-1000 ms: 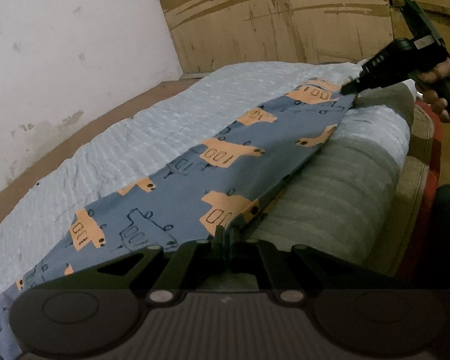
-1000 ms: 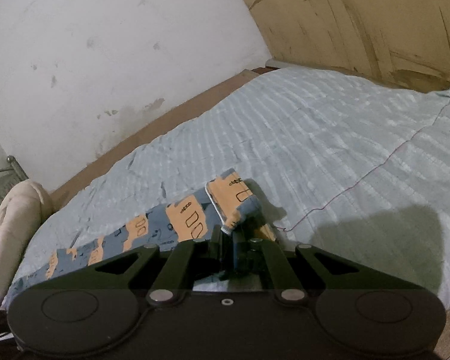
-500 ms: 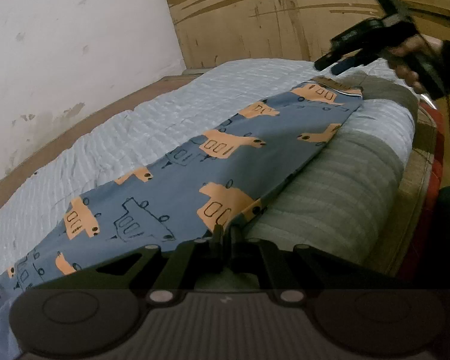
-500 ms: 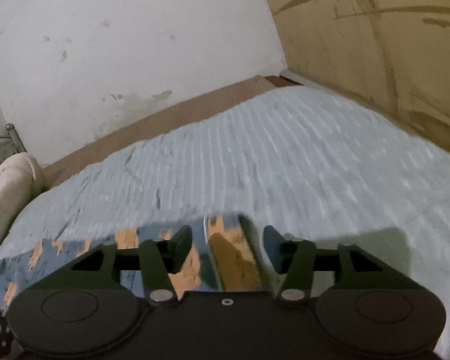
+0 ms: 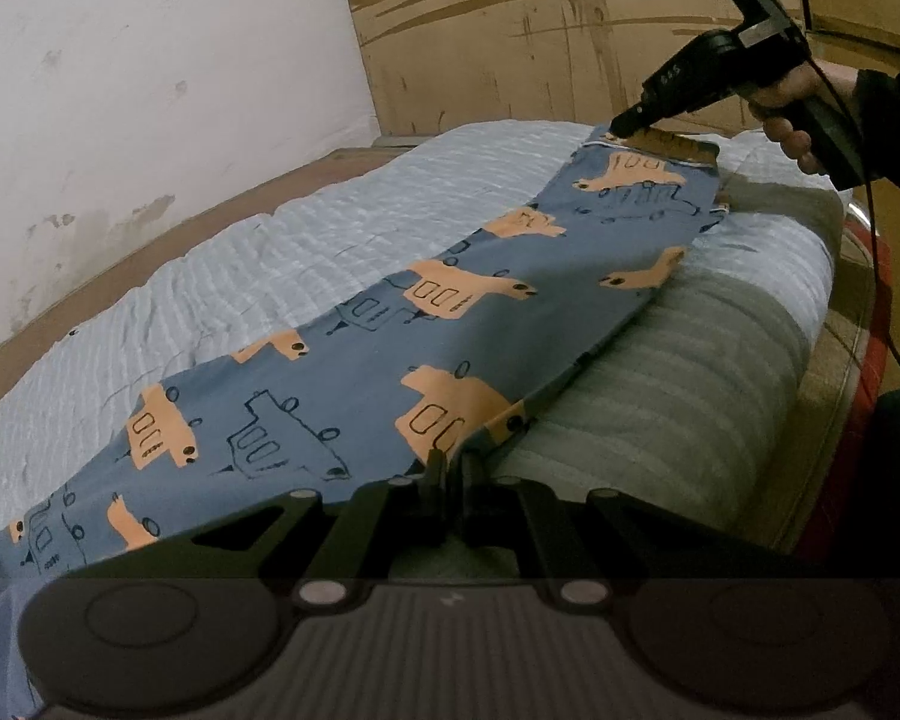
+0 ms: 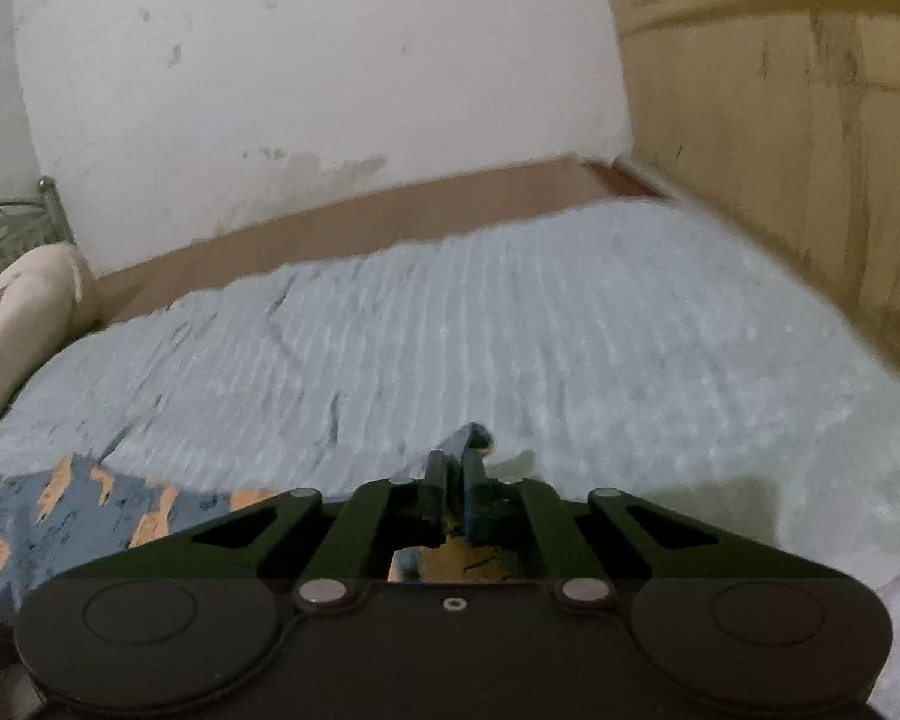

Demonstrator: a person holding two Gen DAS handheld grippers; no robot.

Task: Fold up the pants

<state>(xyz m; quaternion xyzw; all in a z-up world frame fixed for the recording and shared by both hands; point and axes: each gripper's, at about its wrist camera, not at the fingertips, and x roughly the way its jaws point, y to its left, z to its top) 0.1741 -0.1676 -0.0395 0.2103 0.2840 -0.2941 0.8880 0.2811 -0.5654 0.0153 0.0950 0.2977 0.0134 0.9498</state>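
Note:
Blue pants [image 5: 354,384] printed with orange cars lie stretched along the near edge of a bed with a pale blue cover [image 5: 342,240]. My left gripper [image 5: 450,468] is shut on the pants' near edge. In the left wrist view the right gripper [image 5: 621,131] pinches the far corner of the pants, held by a person's hand [image 5: 792,114]. In the right wrist view the right gripper [image 6: 455,468] is shut on a blue fold of the pants [image 6: 471,441], and the rest of the pants [image 6: 60,504] trails off to the lower left.
A white wall [image 5: 150,90] runs along the bed's far side and a wooden panel [image 5: 540,30] stands at its end. A cream pillow [image 6: 18,312] and a metal bedframe [image 6: 6,228] sit at the left. A grey quilt [image 5: 678,372] hangs over the near edge.
The right gripper let go of the far end of the pants, lifted with jaws apart, then came back down and shut on the far corner. The left gripper kept its hold.

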